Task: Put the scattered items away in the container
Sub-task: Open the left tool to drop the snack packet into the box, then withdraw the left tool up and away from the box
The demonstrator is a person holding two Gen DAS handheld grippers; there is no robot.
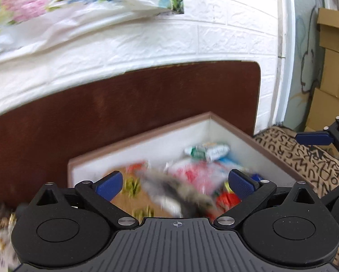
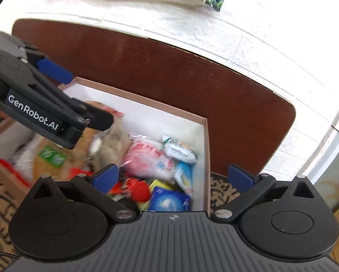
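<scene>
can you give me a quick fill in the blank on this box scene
1. The snack packets lie inside a box whose inner walls are ____.
2. The fingers of the right gripper have pads coloured ____.
3. Behind the box stands a ____ wooden board.
4. The left gripper holds ____.

Missing: white; blue; brown; nothing

Box (image 2: 204,158) open on top, packets (image 2: 146,161) crowd its floor.

- Box (image 2: 205,158): brown rim, white inside.
- Packet (image 2: 146,161) beyond the blue fingers (image 2: 106,178): pink and white.
- Pouch (image 2: 169,200) between the fingers: blue.
- Cloth (image 1: 305,156) right of the fingers: tan, black lettering.
- Headboard (image 1: 124,113): dark brown.
</scene>
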